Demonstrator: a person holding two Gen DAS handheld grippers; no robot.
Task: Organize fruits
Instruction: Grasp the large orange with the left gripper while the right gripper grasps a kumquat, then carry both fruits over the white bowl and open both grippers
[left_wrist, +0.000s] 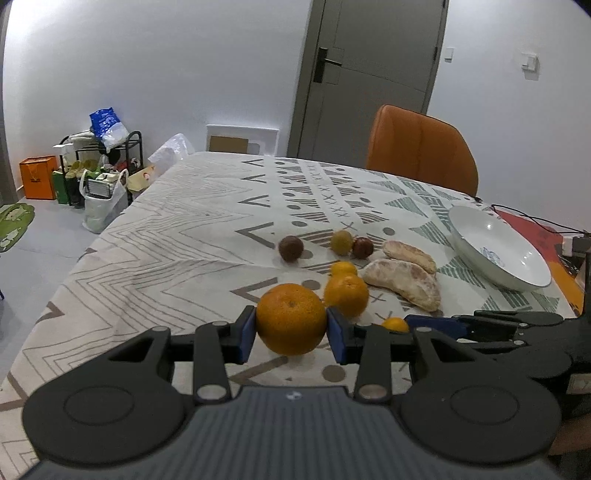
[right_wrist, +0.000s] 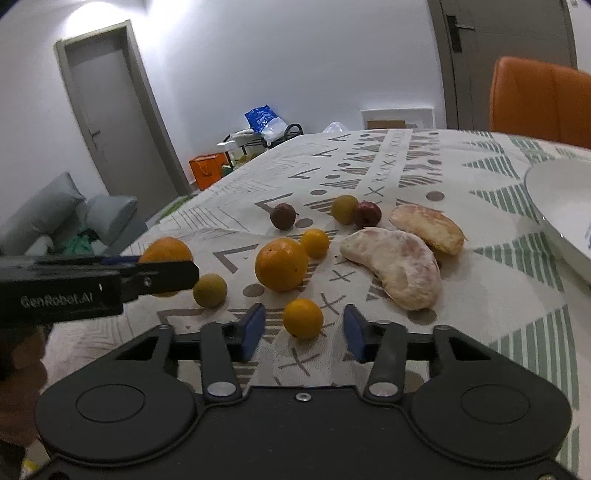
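Note:
My left gripper (left_wrist: 291, 332) is shut on a large orange (left_wrist: 291, 317), held just above the patterned tablecloth; the right wrist view shows the same gripper (right_wrist: 166, 266) from the side. My right gripper (right_wrist: 303, 332) straddles a small orange (right_wrist: 303, 317) lying on the cloth, with a gap between each blue pad and the fruit. Beyond it lie a medium orange (right_wrist: 281, 264), another small orange (right_wrist: 314, 242), a yellow-green fruit (right_wrist: 209, 290), a dark round fruit (right_wrist: 282, 216), a yellowish fruit (right_wrist: 344, 209), a red fruit (right_wrist: 367, 214) and two peeled pomelo segments (right_wrist: 395, 266).
A white plate (left_wrist: 495, 240) sits on the table to the right of the fruit. An orange chair (left_wrist: 421, 147) stands at the far side. Bags and a rack (left_wrist: 92, 173) clutter the floor at the left. Cables (left_wrist: 535, 221) run behind the plate.

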